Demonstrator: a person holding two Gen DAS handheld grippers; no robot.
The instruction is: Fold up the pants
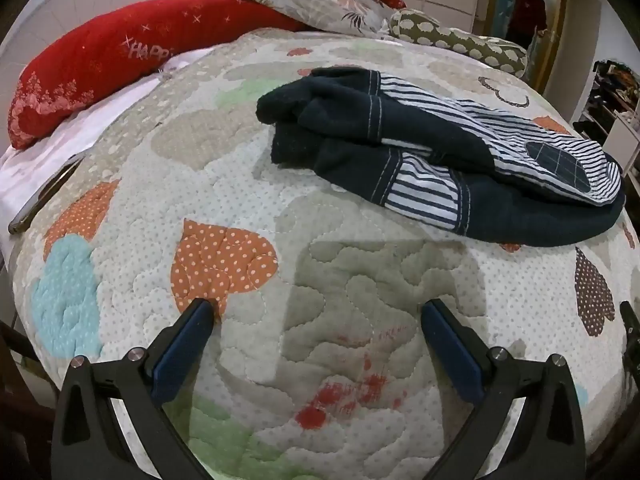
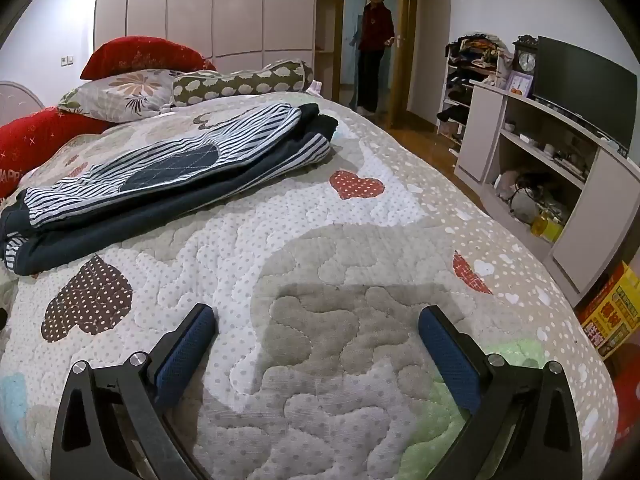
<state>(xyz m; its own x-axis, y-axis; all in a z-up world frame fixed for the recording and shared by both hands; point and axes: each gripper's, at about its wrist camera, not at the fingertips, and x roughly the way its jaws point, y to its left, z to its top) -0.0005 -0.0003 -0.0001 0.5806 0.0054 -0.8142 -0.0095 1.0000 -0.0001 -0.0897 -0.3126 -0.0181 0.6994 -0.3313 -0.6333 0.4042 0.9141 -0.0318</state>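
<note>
The pants [image 1: 436, 152] are dark navy with blue-and-white striped panels and lie folded in a compact bundle on the quilted bed cover [image 1: 240, 184]. In the right wrist view the pants [image 2: 168, 176] lie at the left middle. My left gripper [image 1: 318, 316] is open and empty, low over the quilt, well short of the pants. My right gripper [image 2: 318, 322] is open and empty too, over bare quilt to the right of the pants.
Red pillows [image 1: 100, 56], a floral pillow [image 1: 320, 4] and a bolster [image 1: 460, 44] lie at the bed's head. A phone [image 1: 44, 196] lies at the left bed edge. A person [image 2: 374, 44] stands in the doorway. A TV cabinet [image 2: 552, 160] lines the right wall.
</note>
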